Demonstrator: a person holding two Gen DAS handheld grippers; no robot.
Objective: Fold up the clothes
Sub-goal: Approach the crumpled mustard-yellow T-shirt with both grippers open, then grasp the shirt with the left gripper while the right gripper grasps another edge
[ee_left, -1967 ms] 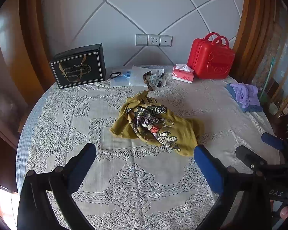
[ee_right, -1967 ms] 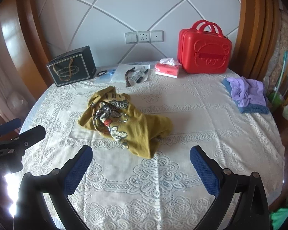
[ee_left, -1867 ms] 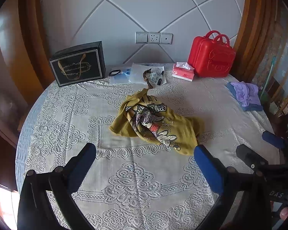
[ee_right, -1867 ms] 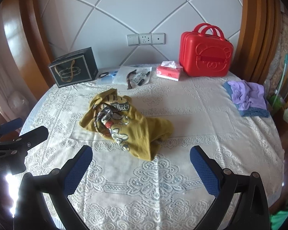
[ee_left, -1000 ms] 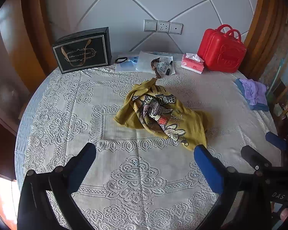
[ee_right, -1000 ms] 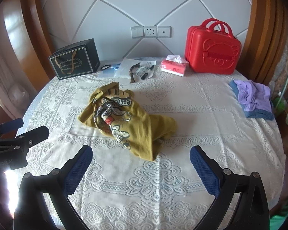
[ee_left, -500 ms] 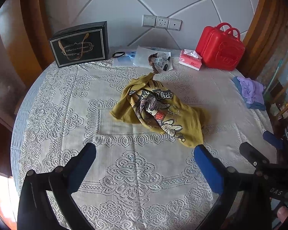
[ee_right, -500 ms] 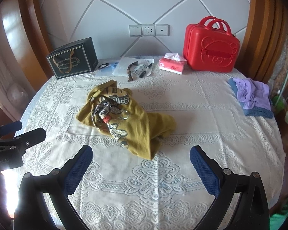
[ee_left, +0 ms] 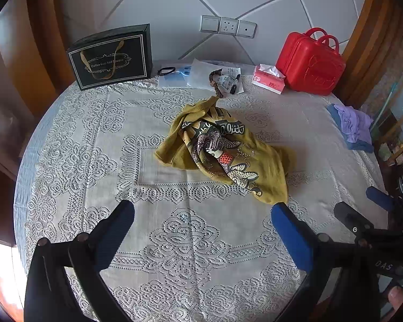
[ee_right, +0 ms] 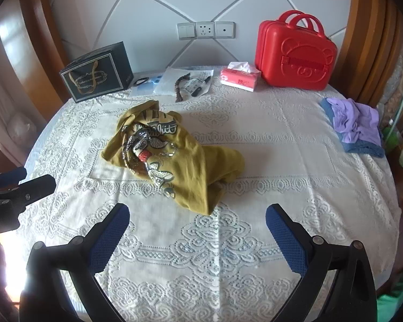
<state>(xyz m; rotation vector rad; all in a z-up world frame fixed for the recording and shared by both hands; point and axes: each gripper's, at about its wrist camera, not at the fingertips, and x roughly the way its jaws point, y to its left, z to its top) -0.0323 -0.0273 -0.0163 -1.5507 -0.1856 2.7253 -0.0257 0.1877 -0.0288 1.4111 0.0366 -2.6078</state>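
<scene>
Round bench [ee_left: 75,161], white lace cloth. Crumpled mustard-yellow printed shirt [ee_right: 174,158] at centre, unfolded. Left tool [ee_left: 201,217], right tool [ee_right: 197,221]: both apart, empty, at six o'clock. Step: approach; next, likely spread flat.

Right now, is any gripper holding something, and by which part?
Nothing is held. The left gripper and right gripper are both open above the table, apart from the crumpled yellow shirt.

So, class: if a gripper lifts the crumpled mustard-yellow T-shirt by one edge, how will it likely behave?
The mustard-yellow T-shirt lies in soft folds, so it will probably hang limp and unfurl. Its sequinned print looks denser, so that part may sag lower. Dragged rather than lifted, it could perhaps snag on the lace tablecloth.
</scene>
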